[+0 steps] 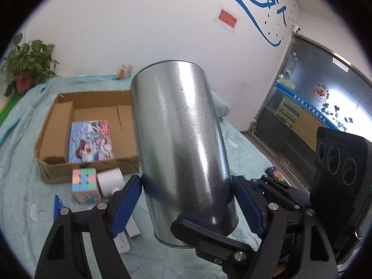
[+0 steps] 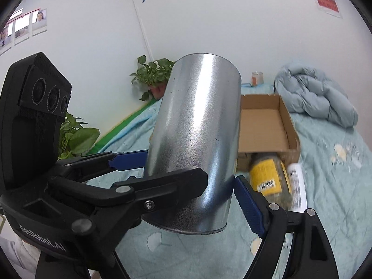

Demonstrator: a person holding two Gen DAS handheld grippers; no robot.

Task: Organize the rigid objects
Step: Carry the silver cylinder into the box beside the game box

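Note:
A tall shiny metal can (image 1: 179,144) is held upright above the bed by both grippers at once. My left gripper (image 1: 187,186) is shut on its lower part, blue pads on both sides. My right gripper (image 2: 190,181) is shut on the same can (image 2: 197,134) from the other side; its body also shows in the left wrist view (image 1: 279,200). An open cardboard box (image 1: 58,125) lies behind the can with a colourful picture book (image 1: 90,141) inside. The box also shows in the right wrist view (image 2: 286,116).
A pastel puzzle cube (image 1: 84,184) and a white roll (image 1: 110,182) lie in front of the box on the teal bedspread (image 1: 21,186). A yellow-labelled jar (image 2: 269,176) and a white bottle (image 2: 297,186) lie by the box. A rolled duvet (image 2: 318,95) and potted plants (image 2: 153,74) stand behind.

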